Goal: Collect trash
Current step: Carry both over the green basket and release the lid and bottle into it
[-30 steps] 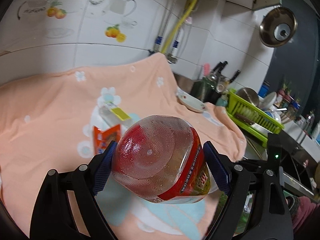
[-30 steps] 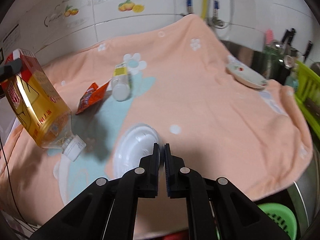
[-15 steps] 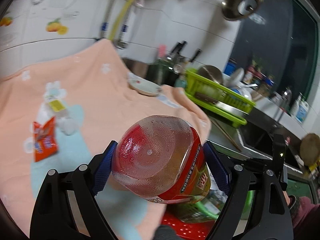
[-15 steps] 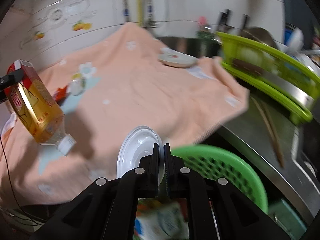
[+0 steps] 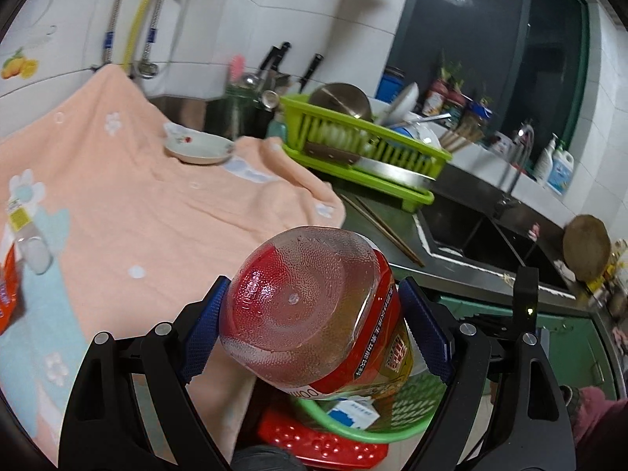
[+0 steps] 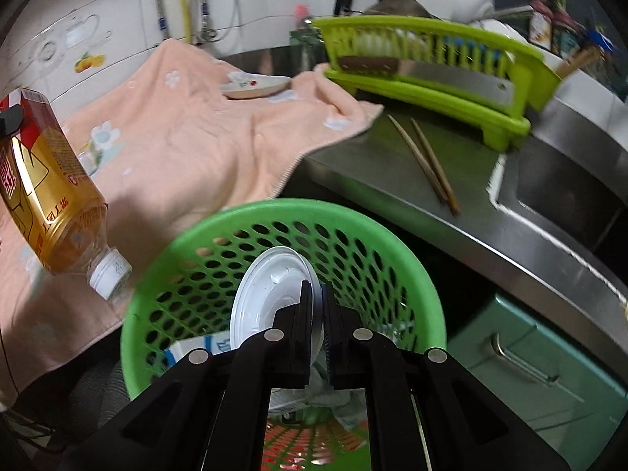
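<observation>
Your left gripper (image 5: 314, 333) clamps a tea bottle (image 5: 314, 314), its red label's Chinese print unreadable; your right gripper (image 6: 317, 325) pinches a white lid (image 6: 271, 298) over the green basket (image 6: 396, 243).

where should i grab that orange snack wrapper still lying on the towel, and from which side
Pinch the orange snack wrapper at a raised edge, coming from above with the jaws across its narrow width. It lies flat on the peach towel, so a side approach finds nothing to close on. The small white bottle sits close beside it; stay clear.
</observation>
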Available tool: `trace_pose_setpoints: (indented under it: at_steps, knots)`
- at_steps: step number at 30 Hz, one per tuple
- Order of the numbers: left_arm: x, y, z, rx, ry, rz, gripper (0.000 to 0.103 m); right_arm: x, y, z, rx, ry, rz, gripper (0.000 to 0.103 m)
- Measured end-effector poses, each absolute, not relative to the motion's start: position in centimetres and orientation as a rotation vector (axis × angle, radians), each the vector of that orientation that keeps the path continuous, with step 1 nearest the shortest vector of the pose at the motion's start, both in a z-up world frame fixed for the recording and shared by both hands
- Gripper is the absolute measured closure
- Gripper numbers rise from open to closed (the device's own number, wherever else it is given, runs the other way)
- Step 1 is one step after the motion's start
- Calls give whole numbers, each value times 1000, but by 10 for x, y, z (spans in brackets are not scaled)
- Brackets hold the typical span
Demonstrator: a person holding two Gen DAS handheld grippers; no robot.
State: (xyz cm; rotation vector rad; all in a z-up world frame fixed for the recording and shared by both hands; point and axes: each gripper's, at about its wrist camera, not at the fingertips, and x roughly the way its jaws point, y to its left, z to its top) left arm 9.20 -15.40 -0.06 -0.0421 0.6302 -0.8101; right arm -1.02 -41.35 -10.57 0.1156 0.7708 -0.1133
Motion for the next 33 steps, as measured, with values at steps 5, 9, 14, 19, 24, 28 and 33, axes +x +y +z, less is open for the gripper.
trace_pose_setpoints:
  at_steps: [5, 9, 14, 19, 24, 28, 33]
  knots:
    - [91, -176, -6, -15, 654, -849, 19, -19, -428, -112, 146, 779, -145, 96]
    - [91, -192, -13, 7, 673, -864, 19, -26, -439, -116, 178, 783, -163, 89]
    - [95, -204, -20, 27, 700, -861, 19, -33, -445, -118, 204, 780, -163, 75]
    - [97, -218, -28, 41, 727, -854, 19, -35, -445, -114, 210, 759, -155, 61]
    - [97, -230, -36, 62, 749, -849, 19, -39, -441, -107, 204, 729, -144, 49]
    - [98, -237, -43, 78, 774, -846, 19, -41, -438, -105, 195, 722, -133, 43]
    - [101, -234, -49, 64, 794, -835, 18, -41, -439, -107, 207, 725, -120, 41]
